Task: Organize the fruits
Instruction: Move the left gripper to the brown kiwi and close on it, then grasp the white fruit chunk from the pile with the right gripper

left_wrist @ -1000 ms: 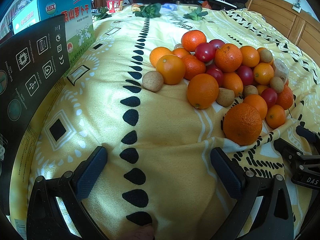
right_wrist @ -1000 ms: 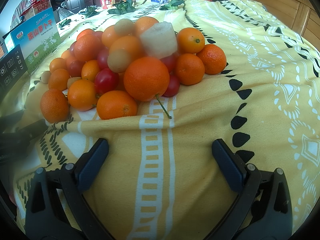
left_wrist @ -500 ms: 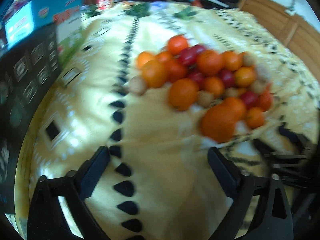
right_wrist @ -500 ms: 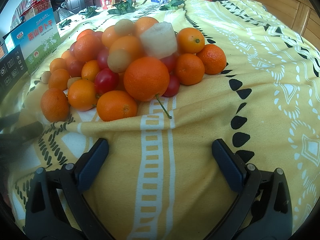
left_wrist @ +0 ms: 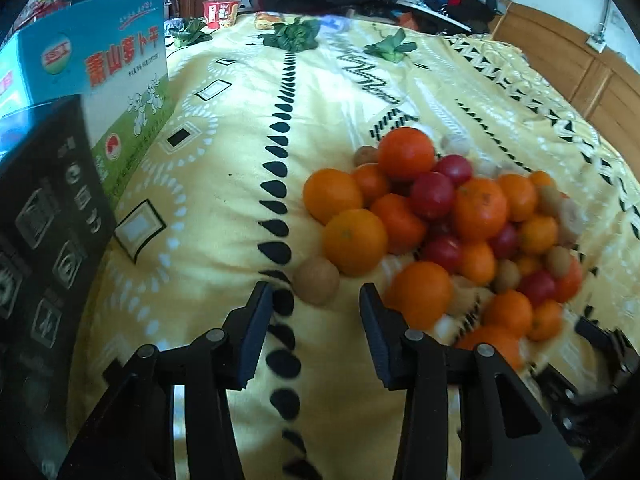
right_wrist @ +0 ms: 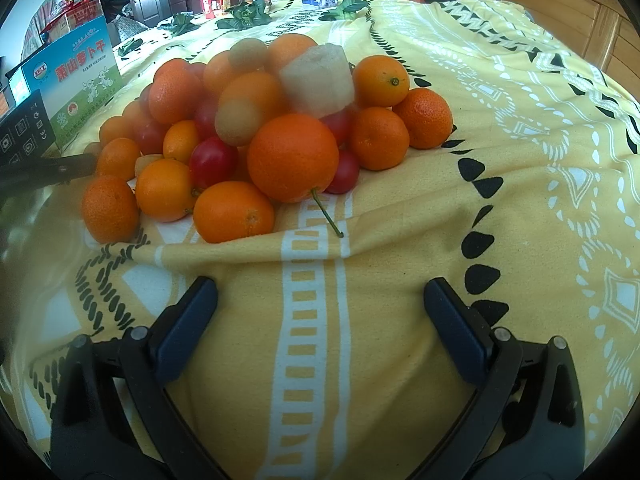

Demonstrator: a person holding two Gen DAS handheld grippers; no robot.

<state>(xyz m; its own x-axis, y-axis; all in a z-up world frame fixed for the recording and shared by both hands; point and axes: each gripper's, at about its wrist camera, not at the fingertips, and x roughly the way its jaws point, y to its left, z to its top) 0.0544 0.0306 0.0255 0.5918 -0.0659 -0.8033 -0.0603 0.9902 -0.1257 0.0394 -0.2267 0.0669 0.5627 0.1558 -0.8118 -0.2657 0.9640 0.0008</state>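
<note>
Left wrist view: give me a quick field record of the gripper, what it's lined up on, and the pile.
left gripper: jaws closing, nothing pressed between them yet
nearest fruit: small brown fruit just ahead of the fingertips, at the near-left edge of the pile
fruit pile: oranges, small red fruits, small brown fruits, heaped on the yellow bedspread
boxes: blue-and-green box and black box at the left
right gripper: open, empty, short of the pile

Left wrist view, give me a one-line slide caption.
Left claw closing, nothing yet gripped, just short of a small brown fruit at the edge of the fruit pile on a yellow patterned cloth.
</note>
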